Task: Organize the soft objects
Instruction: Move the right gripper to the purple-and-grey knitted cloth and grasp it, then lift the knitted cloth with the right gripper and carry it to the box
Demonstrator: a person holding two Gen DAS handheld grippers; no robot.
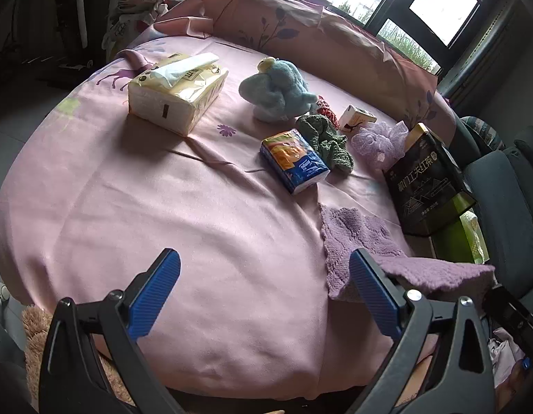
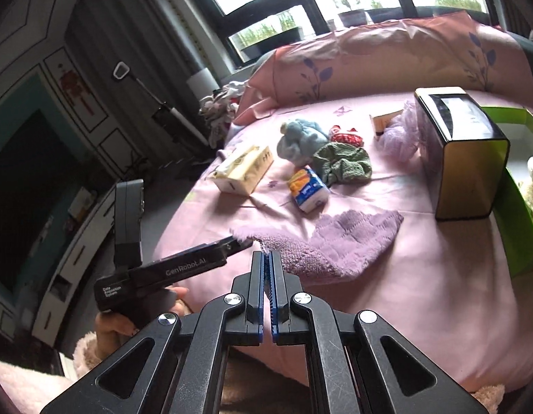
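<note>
We log 1 purple towel (image 2: 338, 238), its near edge pinched in our right gripper (image 2: 267, 255); left gripper (image 1: 263, 288) spread, empty.

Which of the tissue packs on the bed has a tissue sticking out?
The big yellow pack at the far left, white tissue poking from its top. The small blue-and-orange pack is sealed.

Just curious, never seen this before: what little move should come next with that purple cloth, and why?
Probably lift the purple cloth a little higher. The right tongs are shut on its near edge, yet most of it lies on the pink sheet. The left tongs stand open, gripping nothing.
</note>
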